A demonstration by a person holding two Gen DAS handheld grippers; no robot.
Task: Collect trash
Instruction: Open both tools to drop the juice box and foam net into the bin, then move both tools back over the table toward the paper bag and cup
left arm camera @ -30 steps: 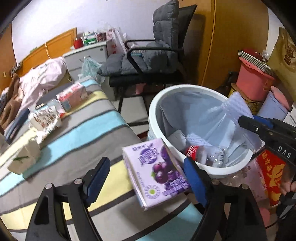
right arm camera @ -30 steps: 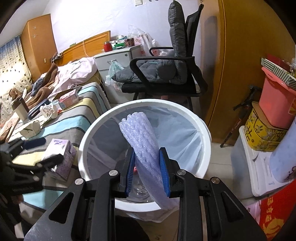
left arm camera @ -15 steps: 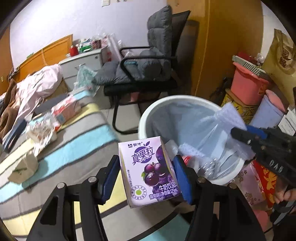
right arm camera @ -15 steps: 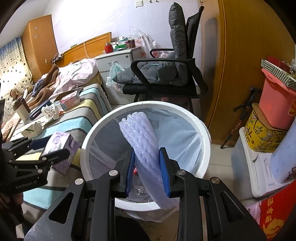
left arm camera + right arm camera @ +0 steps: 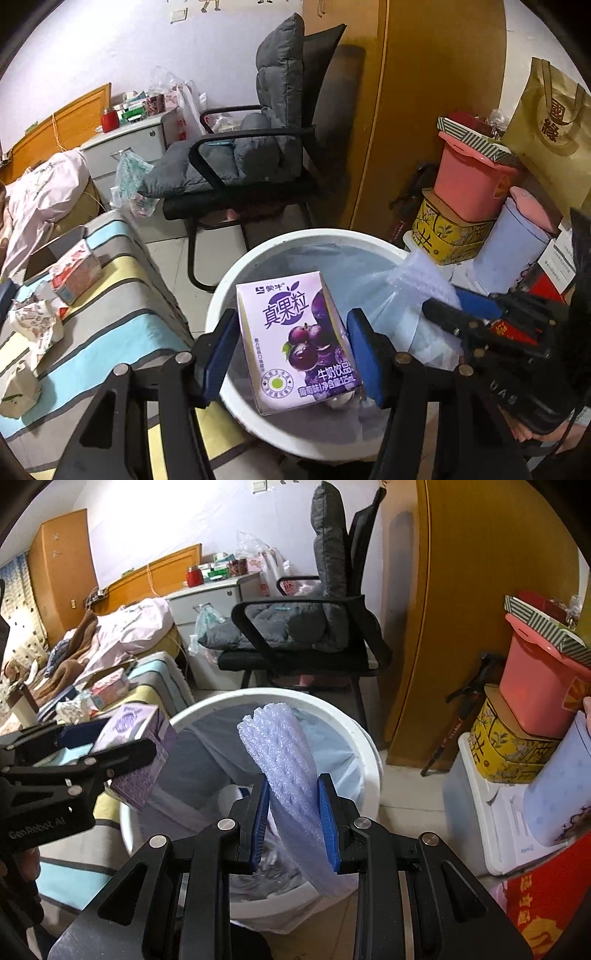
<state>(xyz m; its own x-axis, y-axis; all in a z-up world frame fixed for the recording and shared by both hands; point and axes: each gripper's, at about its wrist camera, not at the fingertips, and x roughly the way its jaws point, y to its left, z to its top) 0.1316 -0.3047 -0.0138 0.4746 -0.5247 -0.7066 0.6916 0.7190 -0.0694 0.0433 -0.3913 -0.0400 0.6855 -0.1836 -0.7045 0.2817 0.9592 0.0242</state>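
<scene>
A purple milk-drink carton (image 5: 295, 343) hangs upright over the near-left part of the white lined trash bin (image 5: 229, 291), with my left gripper (image 5: 291, 325) shut on its sides. From the right wrist view the same carton (image 5: 136, 720) and left gripper (image 5: 110, 753) sit at the bin's (image 5: 280, 696) left rim. My right gripper (image 5: 293, 786) is shut on a rolled sheet of pale bubble wrap (image 5: 280, 746) held over the bin's middle. In the left wrist view that right gripper (image 5: 454, 314) and bubble wrap (image 5: 417, 273) are above the bin's right side. Bottles and wrappers lie inside the bin.
A striped bed cover (image 5: 110, 325) at left carries a red carton (image 5: 74, 269), a crumpled wrapper (image 5: 33, 325) and a small pale box (image 5: 18, 387). A black chair (image 5: 258, 173) stands behind the bin. Stacked boxes and a pink tub (image 5: 472, 184) crowd the right.
My left gripper has closed on the purple carton, lifted it off the bed cover and carried it right, over the bin. The right gripper still holds the bubble wrap in place.
</scene>
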